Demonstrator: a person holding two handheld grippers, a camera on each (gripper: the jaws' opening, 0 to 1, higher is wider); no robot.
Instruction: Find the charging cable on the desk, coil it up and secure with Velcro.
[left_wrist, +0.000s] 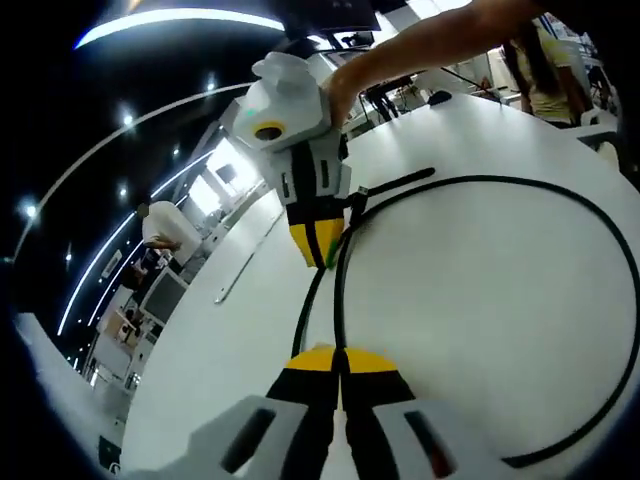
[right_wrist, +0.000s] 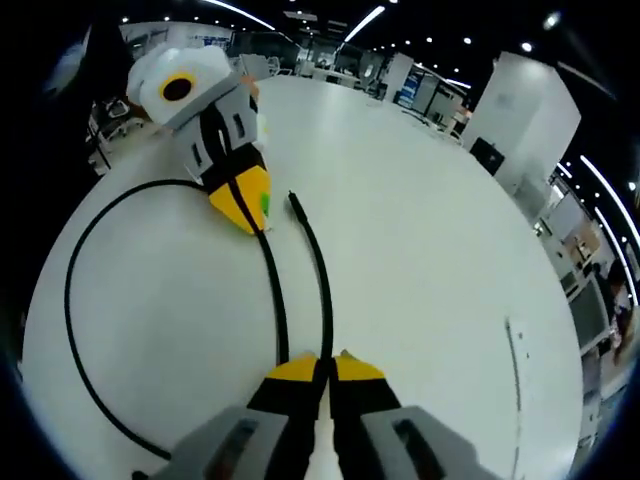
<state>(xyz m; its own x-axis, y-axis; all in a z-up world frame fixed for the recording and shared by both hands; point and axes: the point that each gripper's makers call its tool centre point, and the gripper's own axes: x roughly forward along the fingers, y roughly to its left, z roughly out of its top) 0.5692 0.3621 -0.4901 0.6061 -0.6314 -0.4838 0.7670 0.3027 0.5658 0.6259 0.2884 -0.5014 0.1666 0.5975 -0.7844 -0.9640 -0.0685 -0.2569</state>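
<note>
Both hand-held grippers (left_wrist: 338, 362) (right_wrist: 327, 368) clamped on looped black cable (left_wrist: 560, 200) over white desk (left_wrist: 480, 300).

A white desk (right_wrist: 420, 250) is spreading out ahead of the tongs. Beyond it, ceiling strip lights (left_wrist: 170, 20) and spot lamps (right_wrist: 465, 40) are glowing in a dim open office. Far off, white pillars (right_wrist: 520, 120) are standing, and people (left_wrist: 160, 225) are working at other desks (left_wrist: 165, 295).
</note>
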